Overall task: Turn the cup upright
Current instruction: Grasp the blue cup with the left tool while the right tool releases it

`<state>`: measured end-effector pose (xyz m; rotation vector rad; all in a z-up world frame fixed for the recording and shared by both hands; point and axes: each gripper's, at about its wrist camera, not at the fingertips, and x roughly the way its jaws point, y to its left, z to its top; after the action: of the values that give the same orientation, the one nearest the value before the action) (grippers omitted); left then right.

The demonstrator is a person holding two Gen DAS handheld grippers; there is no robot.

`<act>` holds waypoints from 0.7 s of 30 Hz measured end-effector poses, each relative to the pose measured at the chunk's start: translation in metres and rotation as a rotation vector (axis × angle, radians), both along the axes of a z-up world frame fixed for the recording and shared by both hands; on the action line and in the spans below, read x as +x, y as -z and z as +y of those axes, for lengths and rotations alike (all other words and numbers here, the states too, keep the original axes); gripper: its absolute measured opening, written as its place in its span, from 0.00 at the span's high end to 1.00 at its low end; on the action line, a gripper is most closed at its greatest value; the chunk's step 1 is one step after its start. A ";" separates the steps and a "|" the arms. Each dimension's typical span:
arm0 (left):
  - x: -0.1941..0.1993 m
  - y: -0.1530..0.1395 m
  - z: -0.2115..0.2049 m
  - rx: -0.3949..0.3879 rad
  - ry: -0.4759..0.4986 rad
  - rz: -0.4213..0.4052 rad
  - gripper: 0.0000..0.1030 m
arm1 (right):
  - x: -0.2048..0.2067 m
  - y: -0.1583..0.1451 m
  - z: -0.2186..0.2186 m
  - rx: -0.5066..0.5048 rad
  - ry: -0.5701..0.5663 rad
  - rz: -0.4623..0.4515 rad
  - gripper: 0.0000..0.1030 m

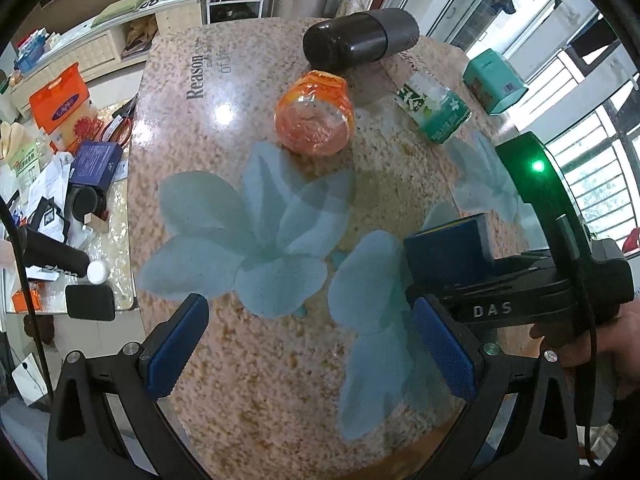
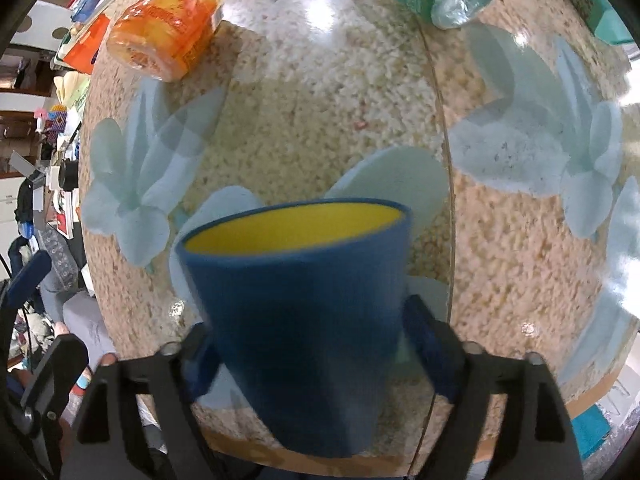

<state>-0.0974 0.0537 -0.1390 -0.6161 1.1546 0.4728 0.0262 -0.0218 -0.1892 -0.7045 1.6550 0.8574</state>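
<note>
A blue cup with a yellow inside (image 2: 304,312) sits between the fingers of my right gripper (image 2: 316,352), rim up and tilted slightly away, above the flowered table (image 2: 304,120). The right gripper is shut on it. In the left wrist view the same cup (image 1: 448,252) shows at the right, held by the right gripper (image 1: 432,276). My left gripper (image 1: 316,348) is open and empty over the table's near part.
An orange bottle (image 1: 316,116) lies on its side mid-table, also in the right wrist view (image 2: 168,28). A green bottle (image 1: 436,108), a black and grey flask (image 1: 360,38) and a teal box (image 1: 494,80) lie at the back. A cluttered side table (image 1: 64,184) stands left.
</note>
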 end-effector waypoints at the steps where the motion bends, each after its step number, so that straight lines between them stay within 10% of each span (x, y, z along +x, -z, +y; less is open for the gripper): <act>1: 0.000 0.000 0.000 -0.001 -0.001 0.003 0.00 | 0.001 0.000 -0.001 0.001 0.000 0.001 0.14; 21: 0.015 -0.040 -0.024 -0.070 0.050 -0.017 0.00 | 0.048 -0.074 -0.095 0.255 0.140 -0.024 0.10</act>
<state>-0.0822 0.0299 -0.0995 -0.6489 1.1718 0.3849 0.0737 -0.1170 -0.1154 -0.4160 1.5207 0.9341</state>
